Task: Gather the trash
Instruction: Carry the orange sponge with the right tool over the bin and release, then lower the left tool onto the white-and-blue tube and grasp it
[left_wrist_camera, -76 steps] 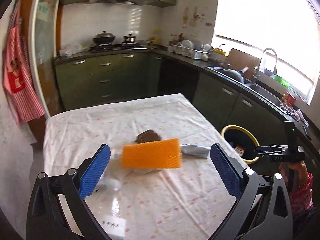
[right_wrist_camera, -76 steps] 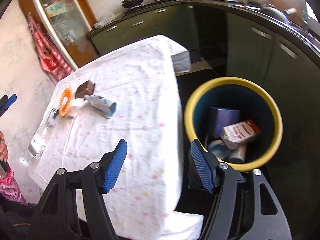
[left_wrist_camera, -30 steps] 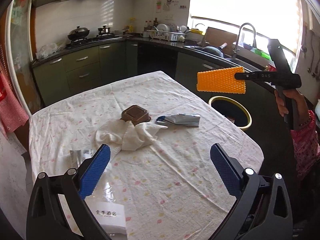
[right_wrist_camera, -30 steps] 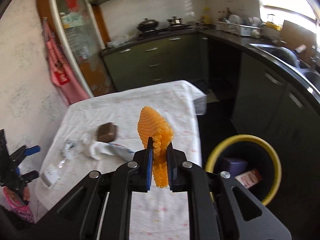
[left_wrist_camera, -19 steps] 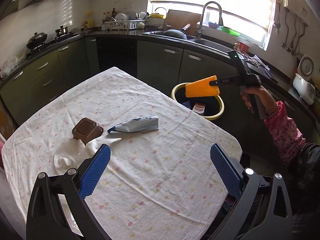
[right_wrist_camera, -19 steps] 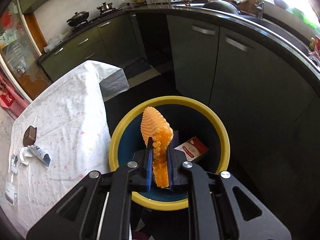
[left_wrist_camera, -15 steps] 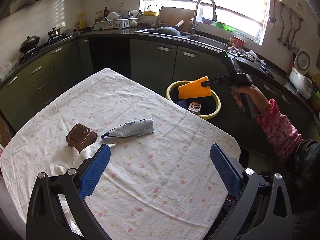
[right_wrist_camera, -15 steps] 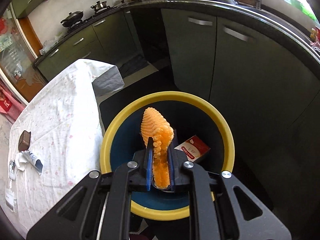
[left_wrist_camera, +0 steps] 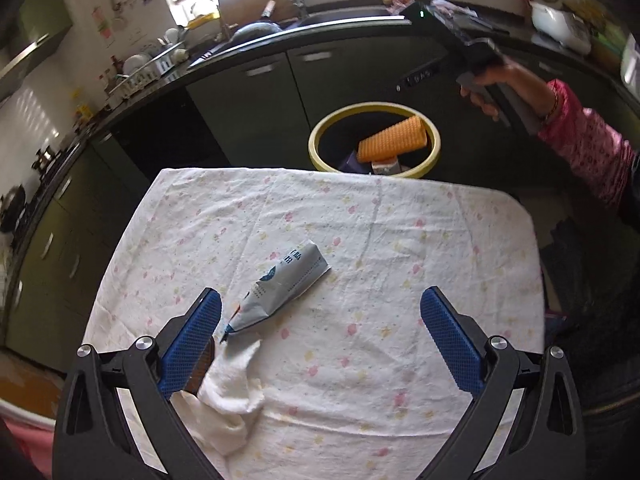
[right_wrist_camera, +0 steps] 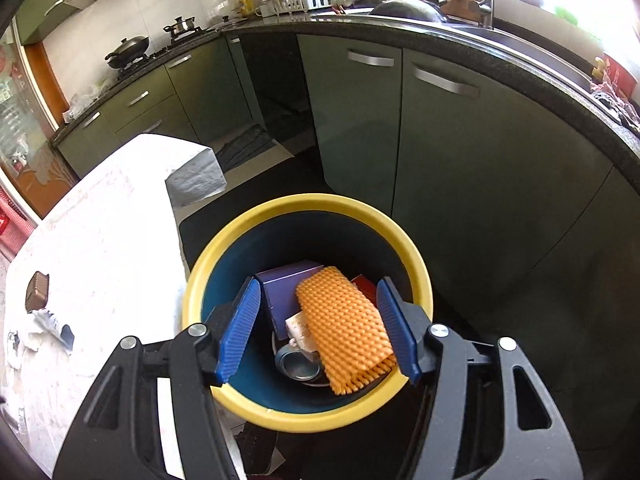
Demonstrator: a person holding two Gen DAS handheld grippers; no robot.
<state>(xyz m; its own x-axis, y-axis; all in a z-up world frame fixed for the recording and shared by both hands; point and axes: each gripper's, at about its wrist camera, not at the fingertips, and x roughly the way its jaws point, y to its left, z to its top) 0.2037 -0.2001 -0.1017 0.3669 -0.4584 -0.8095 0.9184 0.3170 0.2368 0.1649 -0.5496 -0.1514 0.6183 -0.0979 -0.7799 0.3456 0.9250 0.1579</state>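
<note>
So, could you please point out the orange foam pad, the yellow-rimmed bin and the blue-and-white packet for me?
orange foam pad [right_wrist_camera: 344,326], right wrist view, middle of its bumpy top face.
yellow-rimmed bin [right_wrist_camera: 308,202], right wrist view, far part of the yellow rim.
blue-and-white packet [left_wrist_camera: 282,286], left wrist view, middle of its printed face.

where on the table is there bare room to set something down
Bare cloth runs from the silver pouch to the table's right edge, and along the far edge beside the yellow-rimmed bin. It is crowded near the left hand-held gripper, where the crumpled tissue and brown tray bunch with the pouch. The bin is packed with the orange foam net and boxes.
</note>
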